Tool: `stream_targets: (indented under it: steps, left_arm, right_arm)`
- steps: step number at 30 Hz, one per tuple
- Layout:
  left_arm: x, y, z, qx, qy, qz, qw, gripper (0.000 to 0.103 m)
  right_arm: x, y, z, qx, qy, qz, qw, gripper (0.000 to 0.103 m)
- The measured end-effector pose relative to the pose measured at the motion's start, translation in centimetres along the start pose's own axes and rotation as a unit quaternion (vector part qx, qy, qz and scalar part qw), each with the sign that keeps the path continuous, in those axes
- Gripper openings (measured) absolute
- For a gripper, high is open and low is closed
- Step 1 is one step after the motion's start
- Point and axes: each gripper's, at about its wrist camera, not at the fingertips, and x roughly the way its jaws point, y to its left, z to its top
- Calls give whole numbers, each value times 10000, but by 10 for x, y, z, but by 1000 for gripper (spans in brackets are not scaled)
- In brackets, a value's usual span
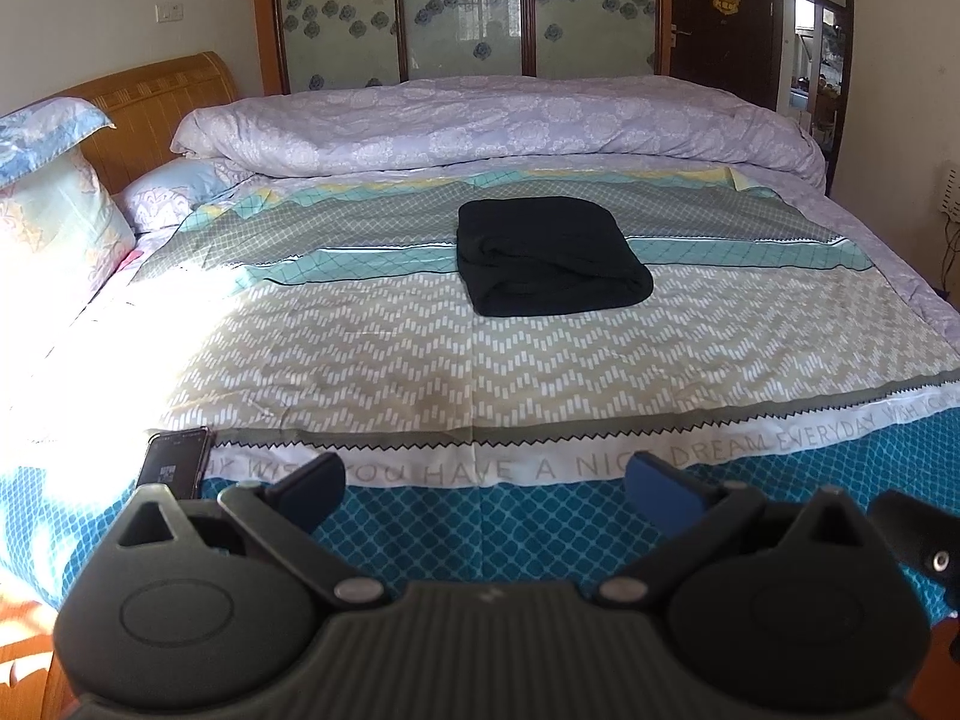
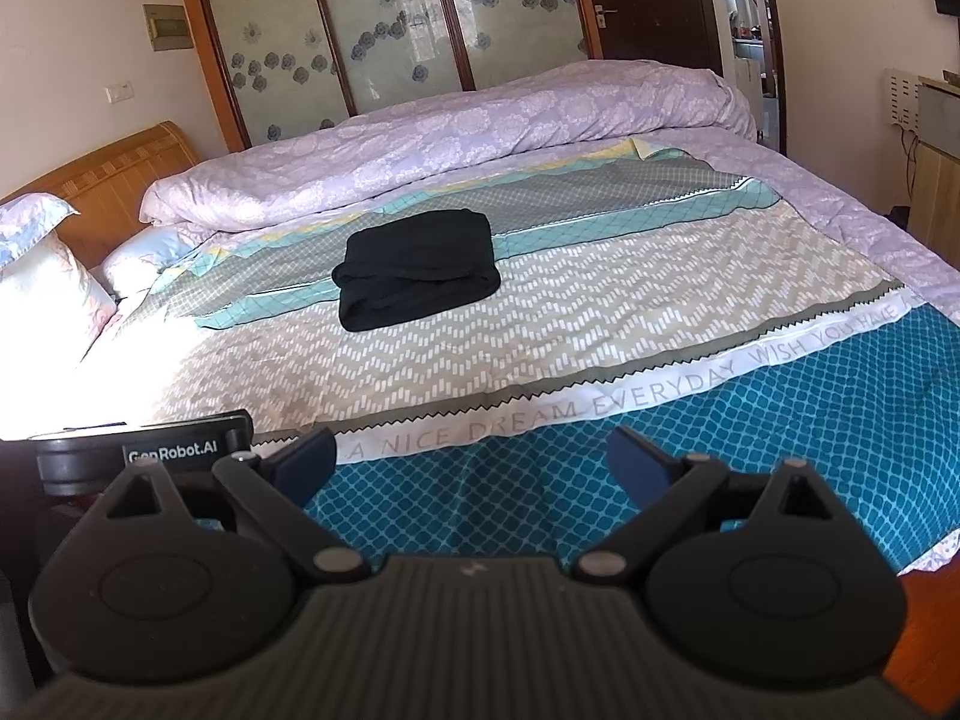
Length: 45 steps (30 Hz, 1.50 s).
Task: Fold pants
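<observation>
We see the pants [image 1: 549,255] as a matt black knit cloth, soft and slightly fuzzy. The bedspread [image 1: 420,360] is smooth printed cotton, the quilt [image 1: 498,120] behind it a matt lilac fabric. The headboard [image 1: 162,114] is varnished wood with a woven inlay. Each tool, left tool [image 1: 485,483] and right tool [image 2: 471,459], is matt black ribbed plastic with dull metal rivets; the phone [image 1: 174,459] looks glossy.

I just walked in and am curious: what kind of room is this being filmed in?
A bedroom in a home, most likely. There is a made bed with a wooden headboard, pillows, and a rolled-back lilac duvet. Folded black pants lie on it.
</observation>
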Motion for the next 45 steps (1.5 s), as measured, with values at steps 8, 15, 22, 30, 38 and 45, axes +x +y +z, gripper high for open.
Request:
stream_targets:
  steps: [8,15,22,30,38,45]
  left_arm:
    - [-1,-4,-1,118,-95,78,9999,103]
    - [-3,-10,-2,339,-252,155,9990,103]
    - [-3,-9,-2,325,-232,148,9991,103]
    - [-3,-9,-2,340,-195,107,9992,103]
    - [-3,-7,0,308,-219,122,9992,103]
    - [-4,-7,1,331,-246,-5,9991,103]
  right_arm:
    - [2,0,-2,5,15,2,10000,98]
    - [4,-1,-6,35,57,4,10000,98]
    - [2,-1,-6,53,29,-9,10000,98]
    - [2,-1,-6,61,33,-25,10000,98]
    - [3,-1,-6,54,44,-33,10000,98]
    - [2,0,-3,2,23,-41,10000,98]
